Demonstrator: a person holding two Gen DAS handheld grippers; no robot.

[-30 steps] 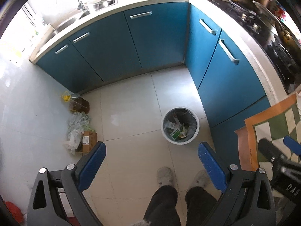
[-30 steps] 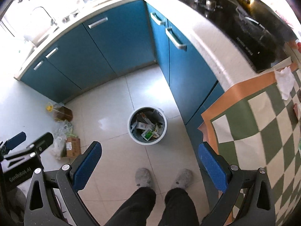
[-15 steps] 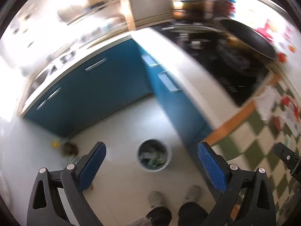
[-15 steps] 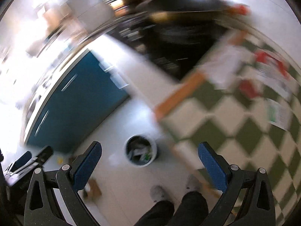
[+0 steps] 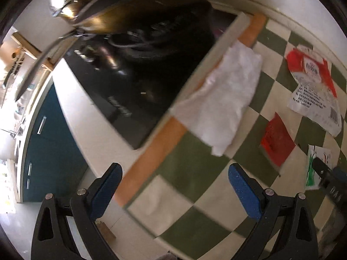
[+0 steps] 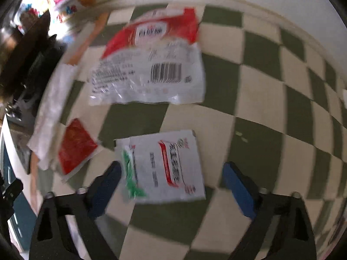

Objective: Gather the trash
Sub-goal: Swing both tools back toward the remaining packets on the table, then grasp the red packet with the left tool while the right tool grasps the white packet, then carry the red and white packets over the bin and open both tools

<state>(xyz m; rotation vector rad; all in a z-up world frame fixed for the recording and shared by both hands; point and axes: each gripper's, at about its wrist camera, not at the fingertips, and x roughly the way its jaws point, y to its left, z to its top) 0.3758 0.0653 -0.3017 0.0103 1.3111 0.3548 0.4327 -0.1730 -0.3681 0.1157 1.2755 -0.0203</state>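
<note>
**Wrappers spread on the checked cloth, both grippers empty**

I have both grippers over the surface, which is covered by a green-and-cream checked cloth (image 6: pixel 260 99) with an orange border. My right gripper (image 6: pixel 171 179) has its fingers spread wide and nothing between the pads. It hangs just above a flat white sachet (image 6: pixel 164 166), roughly square, with a torn green strip down its left side and a red-outlined label with dark print in the middle. The sachet lies between the two blue pads (image 6: pixel 237 189) in this view, though I cannot tell whether either pad touches it.

Beyond the sachet lies a bigger plastic bag (image 6: pixel 151 65), red at the top, clear and crinkled below, with a barcode and lines of small print. To the left of the sachet is a small red packet (image 6: pixel 76 145), flat and tilted like a diamond. Further left a crumpled white tissue (image 6: pixel 52 112) runs along the cloth's edge; this view is blurred, so finer print is unreadable.

My left gripper (image 5: pixel 175 188) is also wide open and holds nothing. It hangs over the cloth's corner near the border. From here the white tissue (image 5: pixel 225 95) overlaps the orange border beside the black stove top (image 5: pixel 138 65), with the red packet (image 5: pixel 277 138) and the big bag (image 5: pixel 314 86) off to the right.
</note>
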